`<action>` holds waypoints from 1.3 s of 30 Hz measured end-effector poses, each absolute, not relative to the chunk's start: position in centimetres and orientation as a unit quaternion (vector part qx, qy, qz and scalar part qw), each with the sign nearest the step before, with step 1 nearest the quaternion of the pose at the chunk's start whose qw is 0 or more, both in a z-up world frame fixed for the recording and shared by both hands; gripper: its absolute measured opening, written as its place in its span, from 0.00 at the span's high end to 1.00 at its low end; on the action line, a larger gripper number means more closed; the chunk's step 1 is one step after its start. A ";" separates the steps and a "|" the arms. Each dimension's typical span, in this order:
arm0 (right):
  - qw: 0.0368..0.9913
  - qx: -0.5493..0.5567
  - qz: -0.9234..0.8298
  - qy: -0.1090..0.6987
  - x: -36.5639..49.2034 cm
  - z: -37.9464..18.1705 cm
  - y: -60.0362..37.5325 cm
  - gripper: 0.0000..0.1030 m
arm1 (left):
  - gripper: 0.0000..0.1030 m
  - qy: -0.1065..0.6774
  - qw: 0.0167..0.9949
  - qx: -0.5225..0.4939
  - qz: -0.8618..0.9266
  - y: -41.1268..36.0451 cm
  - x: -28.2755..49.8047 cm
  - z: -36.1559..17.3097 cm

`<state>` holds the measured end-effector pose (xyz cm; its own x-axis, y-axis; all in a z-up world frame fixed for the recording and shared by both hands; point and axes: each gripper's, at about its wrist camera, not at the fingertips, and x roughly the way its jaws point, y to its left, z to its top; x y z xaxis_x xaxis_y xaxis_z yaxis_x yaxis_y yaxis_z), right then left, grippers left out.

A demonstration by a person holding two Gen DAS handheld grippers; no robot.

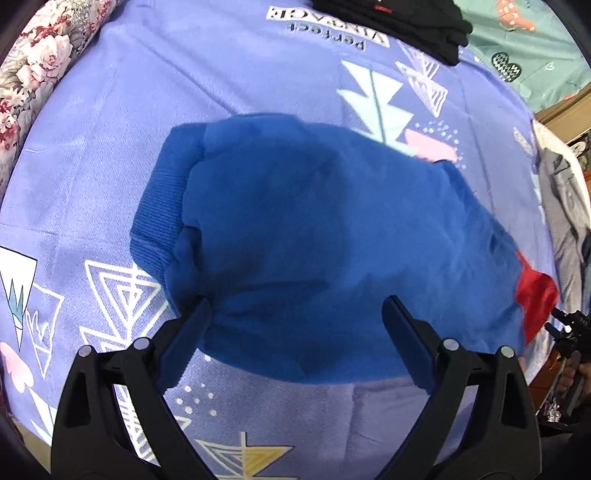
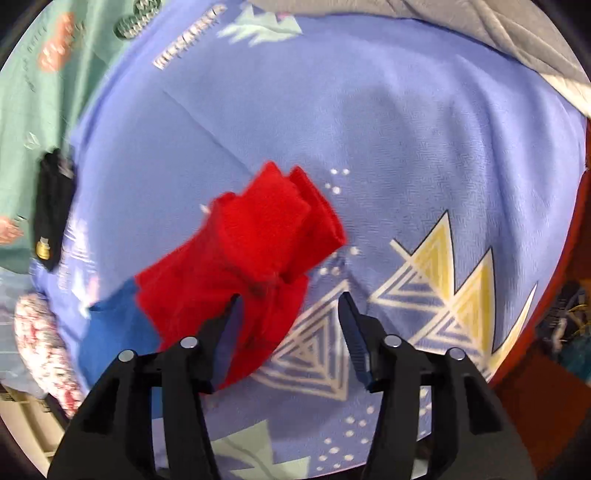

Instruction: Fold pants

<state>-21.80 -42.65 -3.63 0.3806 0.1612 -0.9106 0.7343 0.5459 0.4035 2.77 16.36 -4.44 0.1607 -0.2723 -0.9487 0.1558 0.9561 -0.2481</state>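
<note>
The blue pants (image 1: 314, 236) lay bunched and folded over on the purple patterned bedsheet (image 1: 184, 74), their ribbed waistband (image 1: 159, 218) turned toward the floral pillow (image 1: 40, 70). Their red cuffs (image 2: 266, 232) lay doubled at the opposite end, on the sheet's triangle print.

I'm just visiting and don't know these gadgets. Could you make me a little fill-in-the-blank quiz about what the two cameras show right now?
1. The pants are mostly blue, with leg ends colored ____.
2. The pants lie on a patterned bedsheet whose main color is ____.
3. The fingers of the left gripper stand ____, holding nothing.
4. At the sheet's far edge lies a folded pile of clothes colored ____.

Missing words: red; purple; open; black
</note>
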 end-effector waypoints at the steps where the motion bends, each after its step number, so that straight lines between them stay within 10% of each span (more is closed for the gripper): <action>1: 0.712 0.441 -0.194 0.511 -22.1 -3.3 -42.7 0.45 | 0.08 0.631 0.761 -0.050 -0.144 16.5 2.7 -4.2; 11: 0.714 0.470 -0.181 0.487 -20.2 -4.8 -42.0 0.29 | 0.08 0.631 0.750 -0.060 -0.189 15.4 2.1 -3.5; 18: 0.709 0.431 -0.212 0.516 -18.1 -6.0 -41.8 0.83 | 0.08 0.664 0.727 -0.059 -0.162 14.4 2.7 -7.1; 27: 0.811 0.294 -0.066 0.501 -12.2 4.2 -33.4 0.84 | 0.08 0.638 0.744 -0.088 -0.178 15.2 2.5 -4.1; 34: 0.791 0.185 0.072 0.579 -4.5 -1.0 -19.6 0.84 | 0.08 0.619 0.761 -0.107 -0.165 17.6 2.9 -2.0; 37: 0.764 0.101 0.081 0.632 -3.1 -5.9 -14.8 0.73 | 0.08 0.616 0.763 -0.108 -0.162 17.9 2.9 -1.7; 39: 0.767 0.071 0.085 0.632 -3.0 -6.2 -13.4 0.38 | 0.08 0.616 0.764 -0.106 -0.161 18.2 2.7 -1.7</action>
<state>-3.00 -13.35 -6.18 0.1872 0.2213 -0.9571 -0.0409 0.9752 0.2175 2.67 18.24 -1.69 0.1892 -0.3772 -0.9066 0.1159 0.9254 -0.3608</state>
